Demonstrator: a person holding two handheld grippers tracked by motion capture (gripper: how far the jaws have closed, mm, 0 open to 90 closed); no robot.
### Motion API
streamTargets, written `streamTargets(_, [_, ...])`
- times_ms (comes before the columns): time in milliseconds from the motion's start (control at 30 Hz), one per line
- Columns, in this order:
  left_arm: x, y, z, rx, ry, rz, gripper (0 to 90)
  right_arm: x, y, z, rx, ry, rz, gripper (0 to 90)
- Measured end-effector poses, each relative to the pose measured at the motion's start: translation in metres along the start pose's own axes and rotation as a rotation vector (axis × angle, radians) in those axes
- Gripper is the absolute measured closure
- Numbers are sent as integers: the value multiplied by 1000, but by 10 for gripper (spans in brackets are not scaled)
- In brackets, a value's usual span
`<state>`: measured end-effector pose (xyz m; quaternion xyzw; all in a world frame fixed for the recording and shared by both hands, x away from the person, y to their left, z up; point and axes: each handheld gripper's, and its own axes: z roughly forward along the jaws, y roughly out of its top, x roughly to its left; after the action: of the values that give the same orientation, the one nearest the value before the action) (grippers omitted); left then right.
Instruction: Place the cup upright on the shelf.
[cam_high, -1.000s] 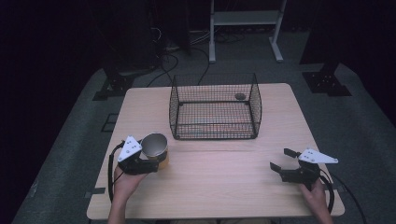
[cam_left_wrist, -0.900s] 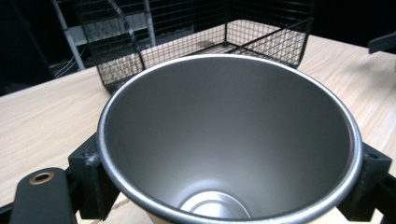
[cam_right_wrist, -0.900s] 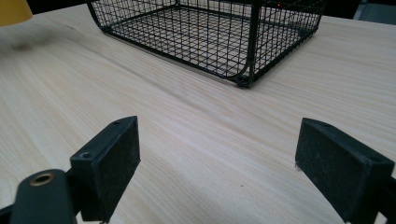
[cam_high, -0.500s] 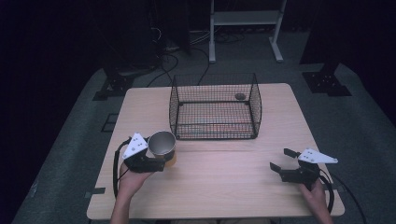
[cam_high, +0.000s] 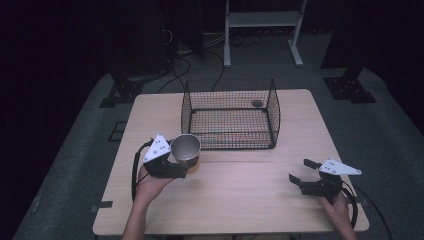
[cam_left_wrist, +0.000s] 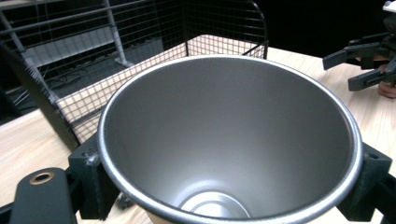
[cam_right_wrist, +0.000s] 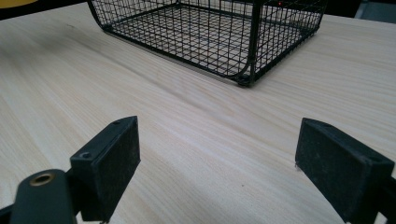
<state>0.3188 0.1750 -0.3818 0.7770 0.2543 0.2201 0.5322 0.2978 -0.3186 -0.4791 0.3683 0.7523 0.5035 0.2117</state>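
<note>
The left gripper (cam_high: 181, 169) is clamped on a steel cup (cam_high: 185, 148) near the basket (cam_high: 229, 114), while the right gripper (cam_high: 298, 171) rests gaping on the surface (cam_high: 250, 195).

We see the left tool (cam_high: 172, 167), clamped on the steel cup (cam_high: 186, 150), carried up and toward the wire basket (cam_high: 230, 117) since a second ago; the cup now hangs just short of the basket's near left corner.
</note>
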Motion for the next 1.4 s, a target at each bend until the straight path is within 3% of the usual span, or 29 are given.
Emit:
streamTargets(667, [-3,20,25,23,-52,28,135,0,0,0,0,1,-2,129])
streamTargets(800, [-3,29,31,27,-63,47,135,0,0,0,0,2,1,129])
streamTargets(1200, [0,46,45,17,-105,50,135,-1,0,0,-1,6,4,129])
streamTargets(1400, [3,65,55,8,-131,64,135,-1,0,0,-2,8,9,129])
